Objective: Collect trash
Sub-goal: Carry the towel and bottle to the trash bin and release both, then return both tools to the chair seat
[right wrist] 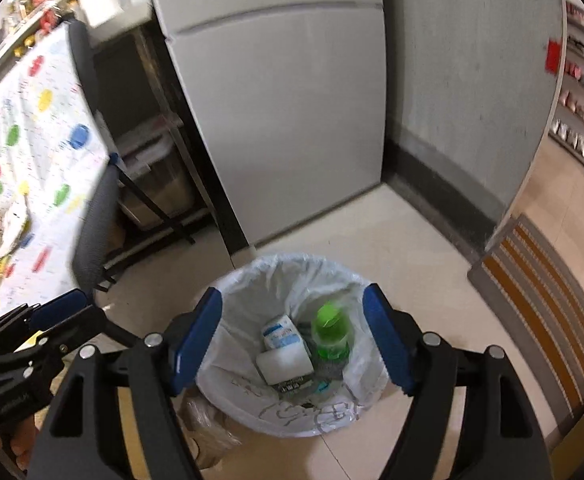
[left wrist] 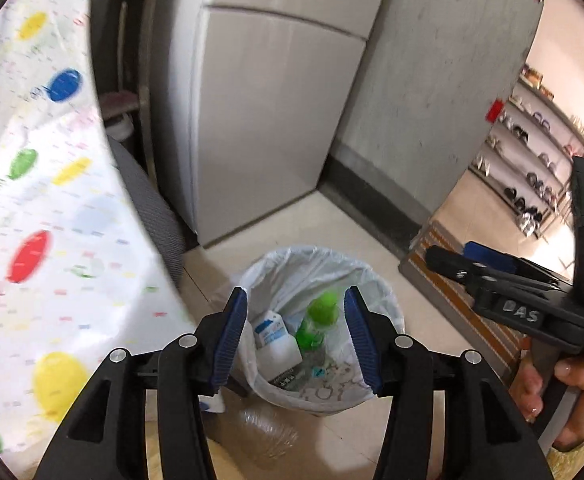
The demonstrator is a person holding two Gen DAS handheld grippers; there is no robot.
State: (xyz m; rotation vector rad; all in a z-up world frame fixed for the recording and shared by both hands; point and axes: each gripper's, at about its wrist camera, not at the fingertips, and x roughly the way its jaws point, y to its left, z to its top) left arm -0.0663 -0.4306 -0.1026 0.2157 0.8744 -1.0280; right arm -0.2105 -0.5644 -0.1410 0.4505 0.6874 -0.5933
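Trash bin (left wrist: 387,300): hand (left wrist: 547,392) only in left view.

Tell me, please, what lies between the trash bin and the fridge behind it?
Only bare pale floor tile separates the trash bin from the fridge; the right wrist view shows it most clearly, and the left wrist view agrees.

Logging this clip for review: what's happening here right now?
A person holds a hand-held gripper in each hand over a lined trash bin. Both the left hand-held gripper and the right hand-held gripper are open and empty. A green bottle and a white carton are in the bin.
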